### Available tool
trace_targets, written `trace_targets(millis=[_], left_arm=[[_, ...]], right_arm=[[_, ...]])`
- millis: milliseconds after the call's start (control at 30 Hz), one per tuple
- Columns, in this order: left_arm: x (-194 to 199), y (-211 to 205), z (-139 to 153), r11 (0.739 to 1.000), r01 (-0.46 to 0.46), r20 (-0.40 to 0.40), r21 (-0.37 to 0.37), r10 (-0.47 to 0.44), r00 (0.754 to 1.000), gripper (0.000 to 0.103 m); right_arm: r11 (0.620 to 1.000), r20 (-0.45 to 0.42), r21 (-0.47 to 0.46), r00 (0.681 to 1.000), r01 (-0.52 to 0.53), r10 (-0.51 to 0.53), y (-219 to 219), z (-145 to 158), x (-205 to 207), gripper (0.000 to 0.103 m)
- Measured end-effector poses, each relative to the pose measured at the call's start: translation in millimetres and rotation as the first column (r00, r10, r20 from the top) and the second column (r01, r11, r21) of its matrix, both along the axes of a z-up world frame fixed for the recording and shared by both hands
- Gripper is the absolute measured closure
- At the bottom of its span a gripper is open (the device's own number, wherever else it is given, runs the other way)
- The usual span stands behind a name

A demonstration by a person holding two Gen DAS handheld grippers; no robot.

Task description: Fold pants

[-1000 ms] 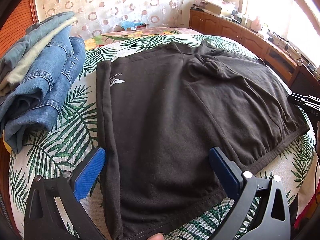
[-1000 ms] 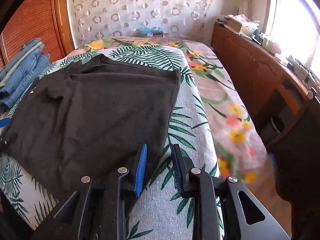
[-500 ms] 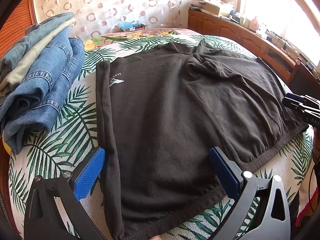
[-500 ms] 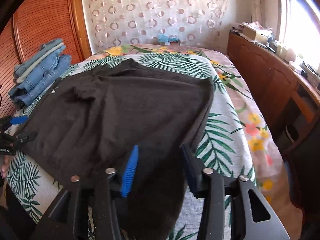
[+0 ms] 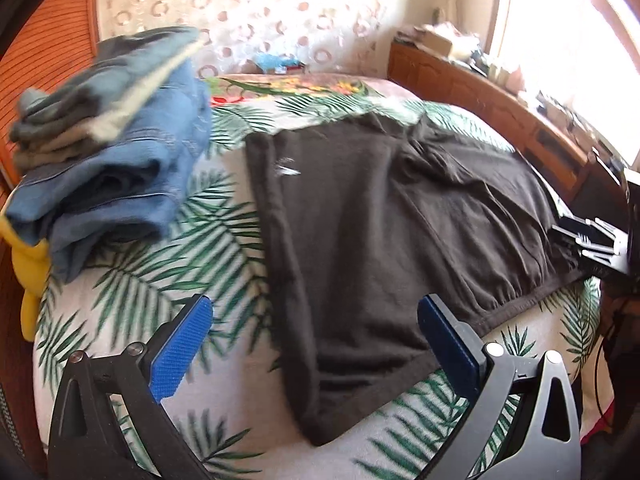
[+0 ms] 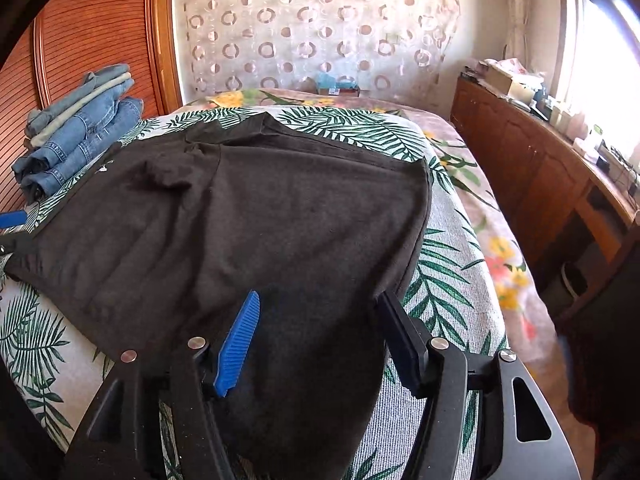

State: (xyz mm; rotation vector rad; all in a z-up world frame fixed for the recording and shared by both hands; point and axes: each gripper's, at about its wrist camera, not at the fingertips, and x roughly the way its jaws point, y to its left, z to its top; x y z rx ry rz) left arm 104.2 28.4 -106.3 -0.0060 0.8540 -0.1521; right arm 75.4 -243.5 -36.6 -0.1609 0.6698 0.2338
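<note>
At the near edge of the bed, the right gripper stands with its jaws apart over the near right corner of the dark brown fabric pants. The jaws have just been opening, and the cloth lies between them, but the pads do not press on it. I judge this corner was set down here so that the edge lies straight.

The left gripper is wide open too, above the near left corner of the pants, holding nothing; the view is blurred. It probably waits for the next fold.

The pants lie spread flat across the palm-leaf cover, with wrinkles near the far middle, so folding seems at an early stage.

Farther away, at the left edge of the bed, a pile of folded blue jeans rests well apart, probably to keep room free.
</note>
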Motion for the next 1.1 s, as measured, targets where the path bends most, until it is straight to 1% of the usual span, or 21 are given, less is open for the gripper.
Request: trace_targets(millis=[33, 100, 133, 167, 200, 233, 300, 333, 400, 533, 600, 733, 833, 900, 1000, 1100], left_arm=[[-1.1, 4.8, 0.2, 1.0, -0.007, -0.003, -0.01, 0.007, 1.0, 0.003], [-2.5, 10.3, -2.6, 0.999, -0.015, -0.024, -0.032, 0.014, 1.0, 0.011], [-4.2, 12.4, -5.0, 0.999, -0.013, -0.034, -0.045, 0.012, 0.999, 0.012], [-5.5, 12.6, -7.6, 0.999, -0.011, -0.041, -0.053, 0.009, 0.999, 0.017], [-7.3, 13.7, -10.1, 0.998, -0.011, -0.049, -0.057, 0.008, 0.999, 0.022], [-9.4, 14.0, -12.7, 0.998, -0.013, -0.056, -0.058, 0.01, 0.998, 0.024], [-14.1, 14.0, -16.1, 0.998, -0.015, -0.062, -0.057, 0.011, 0.998, 0.032], [-17.3, 14.5, -17.0, 0.998, -0.013, -0.064, -0.058, 0.009, 0.998, 0.034], [-23.1, 15.6, -16.5, 0.998, -0.016, -0.058, -0.054, 0.013, 0.998, 0.041], [-31.0, 20.8, -15.9, 0.998, -0.027, -0.056, -0.057, 0.024, 0.998, 0.05], [-34.6, 20.6, -16.3, 0.999, -0.024, -0.05, -0.046, 0.022, 0.999, 0.058], [-38.0, 16.1, -16.9, 1.0, -0.015, -0.037, -0.011, 0.015, 0.999, 0.065], [-38.0, 10.0, -16.6, 1.0, 0.01, -0.038, 0.0, -0.01, 0.999, 0.075], [-37.8, 7.1, -16.0, 1.0, 0.022, -0.038, -0.003, -0.022, 0.999, 0.085], [-39.5, 2.9, -12.7, 0.999, 0.044, -0.025, 0.002, -0.044, 0.999, 0.093], [-40.1, 1.5, -3.7, 0.999, 0.051, -0.003, -0.019, -0.051, 0.999, 0.095]], right_arm=[[1.0, 0.0, 0.001, 1.0, 0.0, 0.0, 0.9, -0.1, 0.9, 0.04], [1.0, 0.0, 0.001, 1.0, 0.0, 0.0, 2.2, -0.4, 1.1, 0.04], [1.0, 0.0, 0.001, 1.0, 0.0, 0.0, 2.1, -0.4, 1.1, 0.04], [1.0, 0.0, 0.002, 1.0, 0.0, 0.0, 2.1, -0.4, 1.0, 0.04], [1.0, 0.0, 0.003, 1.0, 0.0, 0.0, 3.3, -0.5, 1.6, 0.04], [1.0, 0.002, 0.003, 1.0, 0.0, 0.0, 2.4, -0.3, 1.0, 0.04], [1.0, 0.002, 0.005, 1.0, 0.001, -0.001, 2.0, -0.5, 0.5, 0.04], [1.0, 0.002, 0.006, 1.0, 0.001, -0.001, 1.8, -0.5, 0.5, 0.04], [1.0, 0.003, 0.006, 1.0, 0.001, -0.001, 1.8, -0.5, 0.4, 0.04], [1.0, 0.003, 0.007, 1.0, 0.002, -0.002, 1.7, -0.7, 0.5, 0.04], [1.0, 0.003, 0.008, 1.0, 0.004, -0.004, 1.8, -0.6, 0.8, 0.04], [1.0, 0.005, 0.013, 1.0, 0.006, -0.006, 1.0, -1.0, 0.5, 0.04], [1.0, 0.006, 0.021, 1.0, 0.01, -0.01, -0.4, -1.1, 0.2, 0.04], [1.0, 0.006, 0.023, 1.0, 0.011, -0.011, -0.5, -1.3, 0.0, 0.04], [1.0, 0.006, 0.019, 1.0, 0.011, -0.011, 0.4, -1.5, -0.4, 0.04], [1.0, 0.006, 0.021, 1.0, 0.011, -0.011, 0.3, -1.4, -0.5, 0.04]])
